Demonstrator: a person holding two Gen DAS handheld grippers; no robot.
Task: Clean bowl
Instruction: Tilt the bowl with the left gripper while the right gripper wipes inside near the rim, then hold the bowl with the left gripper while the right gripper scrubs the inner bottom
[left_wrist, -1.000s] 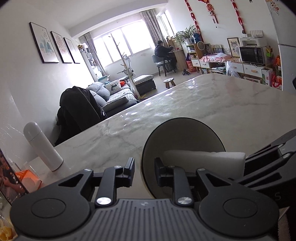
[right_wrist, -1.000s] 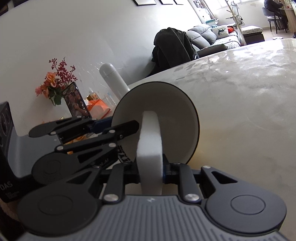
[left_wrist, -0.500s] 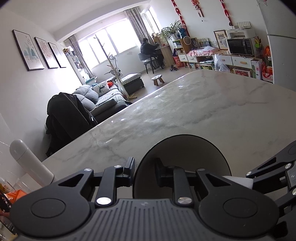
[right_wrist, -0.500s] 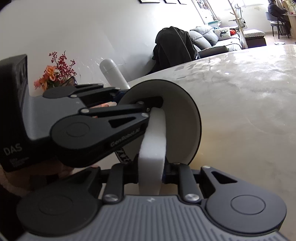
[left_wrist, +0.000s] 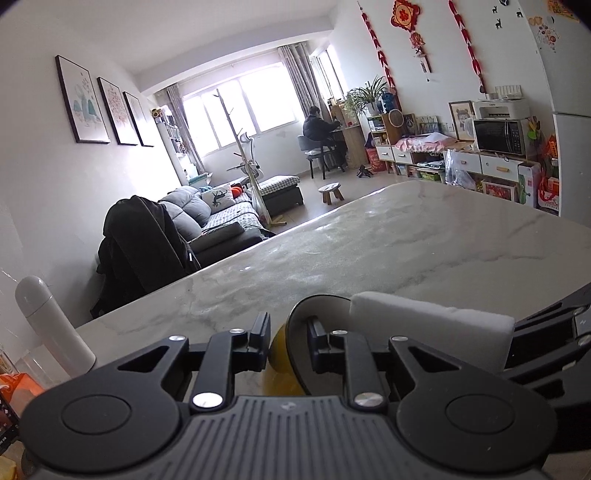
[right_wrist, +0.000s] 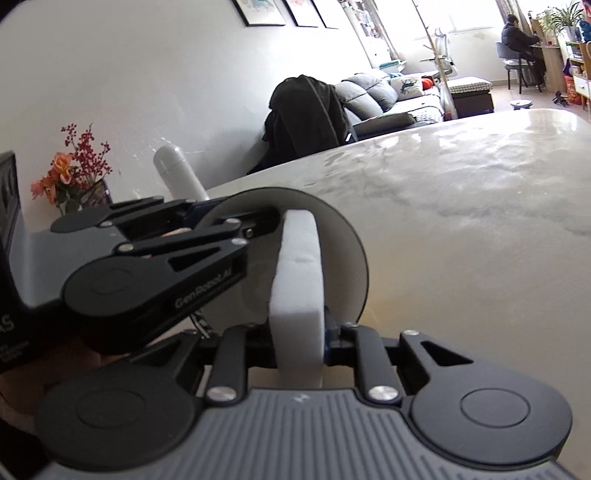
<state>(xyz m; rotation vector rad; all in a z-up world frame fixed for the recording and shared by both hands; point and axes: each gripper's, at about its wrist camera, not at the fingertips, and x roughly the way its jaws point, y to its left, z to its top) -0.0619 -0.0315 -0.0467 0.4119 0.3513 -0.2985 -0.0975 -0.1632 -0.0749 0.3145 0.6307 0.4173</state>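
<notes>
Bowl (right_wrist: 343, 236) interior shows only rightward: sponge (right_wrist: 297, 280) clamped; left jaws pinch rim.

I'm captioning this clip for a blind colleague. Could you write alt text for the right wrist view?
The right hand-held gripper clamps a white sponge and holds it against the inside of a tilted bowl, whose rim the left hand-held gripper grips from the left. Behind lie a marble table, a white bottle and a living room.

My left gripper (left_wrist: 286, 341) and right gripper (right_wrist: 301, 332) are matte black, with silver screws, ribbed grey housings and round pivot discs.
</notes>
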